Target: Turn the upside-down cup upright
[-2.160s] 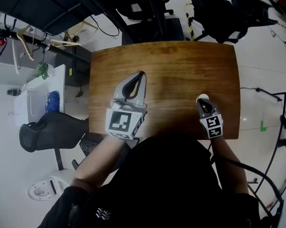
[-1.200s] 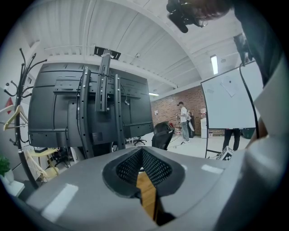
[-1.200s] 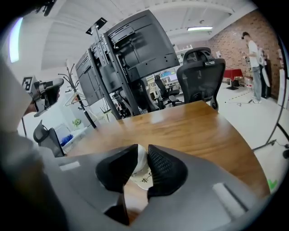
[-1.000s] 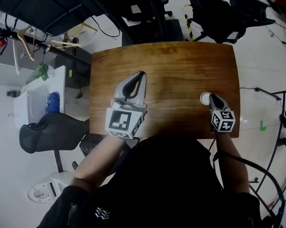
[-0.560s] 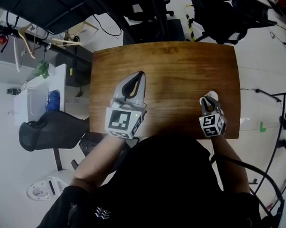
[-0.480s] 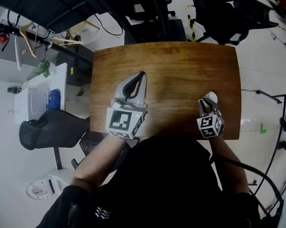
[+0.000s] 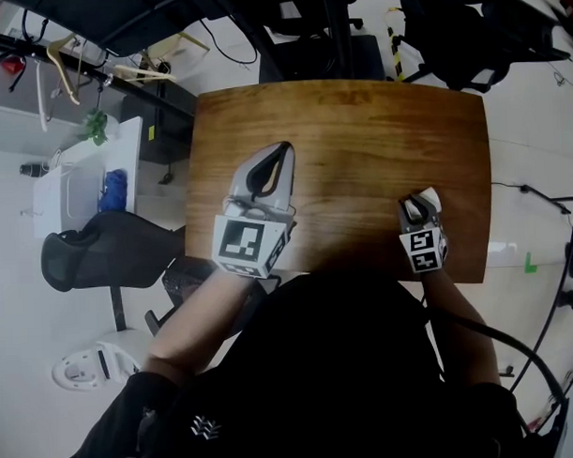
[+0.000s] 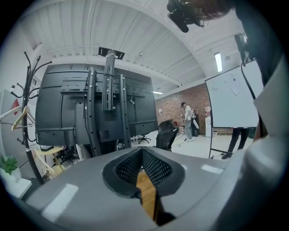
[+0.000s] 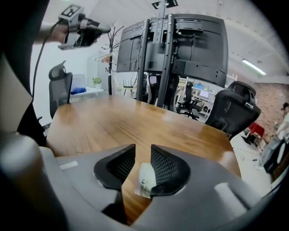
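Open-plan office or lab, swivel chairs (image 9: pixel 235 108), whiteboard (image 8: pixel 231 100), screens on stands (image 8: pixel 61 108).

Bright, even light from ceiling strip lights (image 8: pixel 218 62); soft sheen on the tabletop (image 9: pixel 135 122); straight lines bow toward dark, rounded corners.

Wooden table (image 7: pixel 339 128), black office chair (image 7: pixel 81 259) (pale floor (image 7: pixel 537 158)).

The worktop (image 7: pixel 358 136) is varnished wood, smooth and glossy, with the grain showing under pale reflections. The left gripper (image 7: pixel 283 147) has a matt grey plastic shell, and its jaws are lined in black with a rough, dimpled mesh texture. The cup (image 9: pixel 145 179) looks thin, white and matt, either paper or plastic.
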